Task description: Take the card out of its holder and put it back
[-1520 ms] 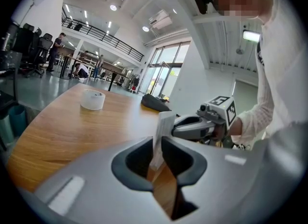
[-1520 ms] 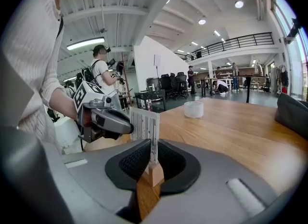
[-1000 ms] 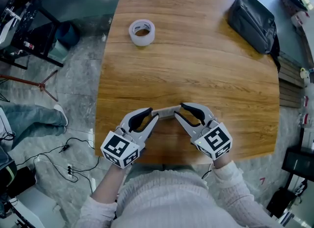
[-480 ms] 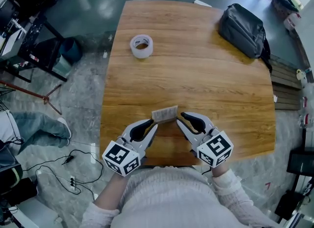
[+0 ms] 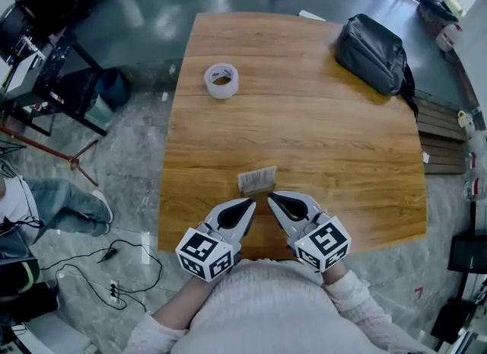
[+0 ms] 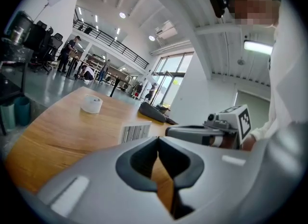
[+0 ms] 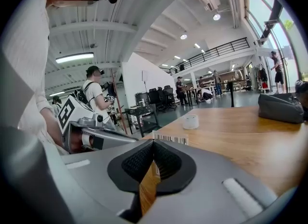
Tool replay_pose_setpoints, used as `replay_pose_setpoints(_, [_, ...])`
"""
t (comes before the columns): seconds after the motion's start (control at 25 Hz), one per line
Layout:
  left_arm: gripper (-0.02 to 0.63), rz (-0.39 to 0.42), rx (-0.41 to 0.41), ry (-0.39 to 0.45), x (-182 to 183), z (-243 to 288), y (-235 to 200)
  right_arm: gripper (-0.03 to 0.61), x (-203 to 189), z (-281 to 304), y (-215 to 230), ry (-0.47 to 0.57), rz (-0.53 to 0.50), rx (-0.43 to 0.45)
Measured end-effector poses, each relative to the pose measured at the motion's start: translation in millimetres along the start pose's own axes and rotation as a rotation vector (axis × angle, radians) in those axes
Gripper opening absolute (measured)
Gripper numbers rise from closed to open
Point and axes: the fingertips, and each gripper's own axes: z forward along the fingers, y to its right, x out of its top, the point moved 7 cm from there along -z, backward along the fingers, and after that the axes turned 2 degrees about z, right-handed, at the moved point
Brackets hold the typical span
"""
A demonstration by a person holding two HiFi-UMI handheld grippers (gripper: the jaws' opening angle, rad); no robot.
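Note:
The card in its holder (image 5: 256,180), pale with a barcode strip, lies flat on the wooden table (image 5: 304,109) near its front edge. My left gripper (image 5: 250,204) sits just behind it on the near side, jaws shut and empty. My right gripper (image 5: 270,196) is beside it, also shut with nothing between its jaws. Neither touches the card. In the left gripper view the barcode card (image 6: 134,133) lies just beyond my shut left gripper (image 6: 158,139), with the right gripper (image 6: 211,132) alongside. The right gripper view has the card (image 7: 171,139) past my shut right gripper (image 7: 153,142).
A roll of tape (image 5: 221,80) rests at the table's far left. A dark bag (image 5: 373,54) lies at the far right corner. Cables and equipment stands (image 5: 53,63) crowd the floor to the left. People stand in the hall behind.
Both grippers have drawn back from the card toward the table's near edge and closed their jaws. The card stays flat on the table, free of both.

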Motion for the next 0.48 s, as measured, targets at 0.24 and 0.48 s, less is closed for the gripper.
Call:
replay_pose_setpoints(0.24, [0.009, -0.003, -0.006, -0.016, -2, 1, 4, 0.0, -4, -1, -9, -0.019, 0.017, -0.003])
replay_pose_setpoints(0.48, [0.009, -0.016, -0.005, -0.027, -3, 3, 4, 0.0, -9, -3, -14, -0.046, 0.021, -0.011])
